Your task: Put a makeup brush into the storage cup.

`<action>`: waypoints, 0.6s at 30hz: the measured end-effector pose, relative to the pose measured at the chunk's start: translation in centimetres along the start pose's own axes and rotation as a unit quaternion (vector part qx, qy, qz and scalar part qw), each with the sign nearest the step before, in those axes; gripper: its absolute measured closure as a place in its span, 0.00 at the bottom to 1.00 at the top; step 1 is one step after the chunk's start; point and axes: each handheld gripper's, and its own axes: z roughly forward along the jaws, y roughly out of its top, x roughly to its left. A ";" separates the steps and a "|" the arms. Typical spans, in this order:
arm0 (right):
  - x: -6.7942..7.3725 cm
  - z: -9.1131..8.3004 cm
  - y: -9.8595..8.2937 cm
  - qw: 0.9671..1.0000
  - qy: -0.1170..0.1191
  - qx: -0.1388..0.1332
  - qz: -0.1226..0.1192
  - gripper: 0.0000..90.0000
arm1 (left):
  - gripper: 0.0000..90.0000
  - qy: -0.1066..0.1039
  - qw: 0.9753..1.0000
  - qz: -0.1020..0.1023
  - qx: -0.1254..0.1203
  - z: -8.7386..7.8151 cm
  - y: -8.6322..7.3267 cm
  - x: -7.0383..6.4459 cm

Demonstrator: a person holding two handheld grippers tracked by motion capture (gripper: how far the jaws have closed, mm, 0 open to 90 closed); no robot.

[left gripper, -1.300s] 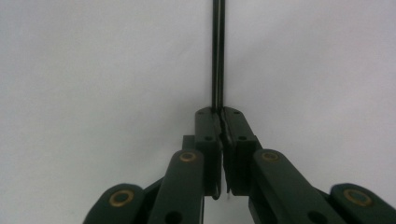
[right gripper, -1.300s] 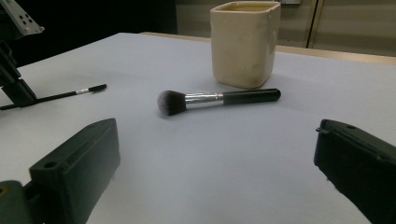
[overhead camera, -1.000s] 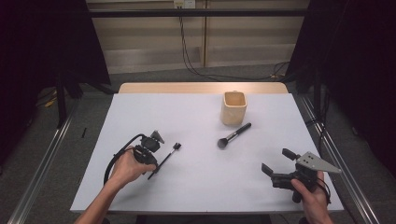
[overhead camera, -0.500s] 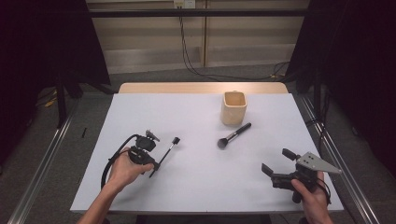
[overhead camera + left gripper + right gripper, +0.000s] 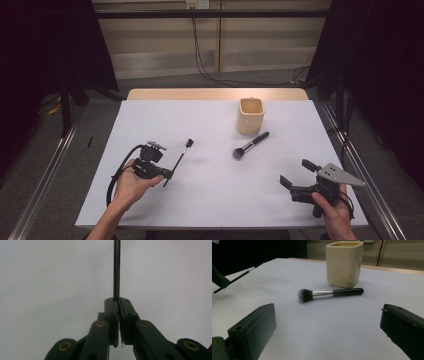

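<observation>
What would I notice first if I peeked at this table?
Probably the left tool, near the table's left front, pinching a thin black brush shut between its jaws. Next, the fluffy brush lying mid-table, just in front of the cream cup. The right tool waits open at the right front.

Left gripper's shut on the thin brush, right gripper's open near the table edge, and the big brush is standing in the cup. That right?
One thing is off: the big brush is not in the cup. It lies flat on the table just in front of it, as the high view and right gripper view show. The left gripper is shut on the thin brush, and the right gripper is open.
</observation>
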 end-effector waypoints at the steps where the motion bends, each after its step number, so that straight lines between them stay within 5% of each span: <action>1: 0.0 0.0 0.0 1.000 0.000 -0.001 0.000 0.00 | 0.95 0.001 1.000 0.003 -0.004 -0.1 -0.1 0.1; 8: 0.0 0.1 0.0 1.000 0.001 -0.002 0.000 0.00 | 0.95 -0.022 0.998 0.008 -0.052 -0.6 -0.7 0.4; 18: 0.1 0.2 0.0 1.000 0.005 0.000 -0.001 0.00 | 0.95 -0.010 0.995 0.013 -0.101 -1.5 -1.8 0.5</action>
